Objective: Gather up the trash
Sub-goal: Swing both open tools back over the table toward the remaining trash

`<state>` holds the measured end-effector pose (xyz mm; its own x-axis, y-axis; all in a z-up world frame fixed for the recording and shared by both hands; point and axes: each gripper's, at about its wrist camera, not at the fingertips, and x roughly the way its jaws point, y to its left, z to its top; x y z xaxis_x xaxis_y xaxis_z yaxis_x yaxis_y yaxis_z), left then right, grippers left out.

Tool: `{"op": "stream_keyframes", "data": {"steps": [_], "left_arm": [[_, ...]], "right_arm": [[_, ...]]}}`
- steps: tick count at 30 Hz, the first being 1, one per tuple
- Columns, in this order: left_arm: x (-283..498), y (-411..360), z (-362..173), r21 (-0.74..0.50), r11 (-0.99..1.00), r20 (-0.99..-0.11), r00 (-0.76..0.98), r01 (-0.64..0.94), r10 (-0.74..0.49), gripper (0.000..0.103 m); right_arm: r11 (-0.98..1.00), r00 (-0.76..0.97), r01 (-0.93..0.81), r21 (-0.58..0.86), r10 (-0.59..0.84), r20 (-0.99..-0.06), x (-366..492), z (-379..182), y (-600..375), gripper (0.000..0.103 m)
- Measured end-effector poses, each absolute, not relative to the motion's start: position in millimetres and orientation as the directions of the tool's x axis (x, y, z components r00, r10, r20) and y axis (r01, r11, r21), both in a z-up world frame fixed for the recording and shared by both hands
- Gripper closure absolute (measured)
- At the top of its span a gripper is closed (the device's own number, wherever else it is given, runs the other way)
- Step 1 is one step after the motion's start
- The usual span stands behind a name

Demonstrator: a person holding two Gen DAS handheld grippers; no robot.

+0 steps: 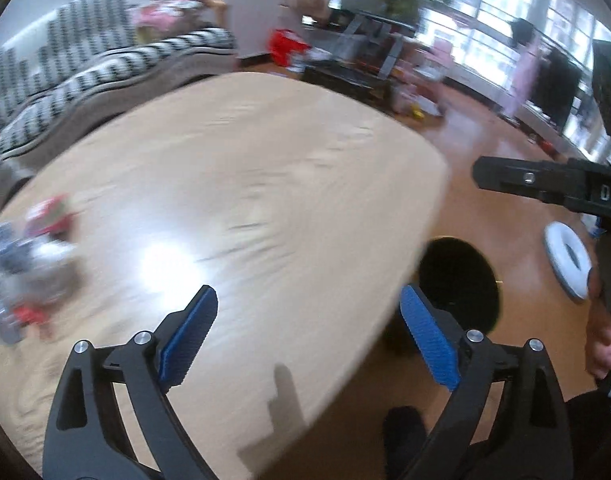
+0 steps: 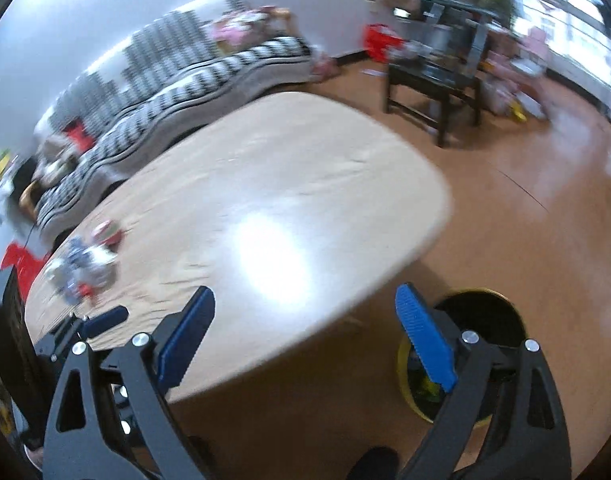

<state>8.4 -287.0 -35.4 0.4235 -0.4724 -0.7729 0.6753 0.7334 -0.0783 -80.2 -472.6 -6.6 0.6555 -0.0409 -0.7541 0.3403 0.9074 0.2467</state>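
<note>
Both sets of fingers are spread wide and hold nothing: the left gripper (image 1: pixel 309 336) hangs over the near edge of the surface (image 1: pixel 265 160), the right gripper (image 2: pixel 305 340) over the same edge. The trash (image 1: pixel 29 268), a blurred heap of crumpled wrappers, lies at nine o'clock, well apart from both. The bin (image 2: pixel 485 316) stands on the floor at four o'clock. Blur suggests fast motion; I judge a hasty reach could scatter loose wrappers or grab only part of the heap.
</note>
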Motion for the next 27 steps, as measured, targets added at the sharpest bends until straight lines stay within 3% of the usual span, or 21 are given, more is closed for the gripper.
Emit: {"op": "stream_keyframes", "data": {"steps": [6,15,27], "left_arm": [[38,-163,-20,-0.067,0.859,-0.762,0.530,0.507,-0.372,0.012],[59,-38,-22,-0.067,0.952,-0.759,0.605,0.299,-0.243,0.012],[88,0,-40,-0.075,0.974,-0.777,0.599,0.213,-0.191,0.012]], "right_arm": [[0.959,0.682,0.148,0.243,0.080,-0.727,-32,4,-380,0.014],[0.968,0.672,-0.055,0.245,0.218,-0.708,24,-3,-270,0.014],[0.958,0.643,-0.190,0.217,0.288,-0.710,79,-20,-191,0.014]]}}
